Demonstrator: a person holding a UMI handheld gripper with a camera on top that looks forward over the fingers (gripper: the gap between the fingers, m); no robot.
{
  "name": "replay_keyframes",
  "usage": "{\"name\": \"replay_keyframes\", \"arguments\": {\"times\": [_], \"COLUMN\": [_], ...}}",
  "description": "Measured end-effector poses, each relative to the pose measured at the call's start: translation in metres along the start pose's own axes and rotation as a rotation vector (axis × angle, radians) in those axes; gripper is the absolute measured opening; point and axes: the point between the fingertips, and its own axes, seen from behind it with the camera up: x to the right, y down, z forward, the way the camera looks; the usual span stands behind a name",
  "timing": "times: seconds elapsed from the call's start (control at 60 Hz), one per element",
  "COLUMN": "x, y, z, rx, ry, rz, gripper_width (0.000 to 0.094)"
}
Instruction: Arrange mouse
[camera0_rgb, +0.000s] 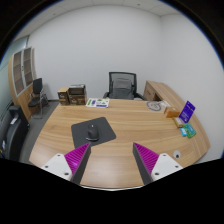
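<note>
A dark mouse (93, 131) rests on a black mouse mat (92, 130) on the curved wooden desk (125, 135). My gripper (113, 158) hovers above the desk's near edge, well short of the mat. Its two fingers (76, 159) with magenta pads are spread wide apart, open, with only bare desk between them. The mouse lies beyond the left finger, some way ahead.
A black office chair (121, 86) stands behind the desk. Papers (98, 102) lie at the far edge. At the right are a round object (155, 105), a teal box (187, 130) and a purple stand-up card (187, 112). Boxes (72, 95) and another chair (37, 96) sit at back left.
</note>
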Motion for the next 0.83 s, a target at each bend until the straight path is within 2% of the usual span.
{"name": "replay_keyframes", "arguments": {"times": [0.183, 0.333, 0.517, 0.833], "x": [0.023, 0.030, 0.034, 0.027], "y": [0.020, 0.037, 0.054, 0.049], "z": [-0.077, -0.113, -0.131, -0.133], "rx": [0.023, 0.039, 0.031, 0.048], "ry": [0.056, 0.091, 0.107, 0.108], "rz": [0.044, 0.051, 0.076, 0.049], "gripper_width": [0.0853, 0.0853, 0.0855, 0.0854]}}
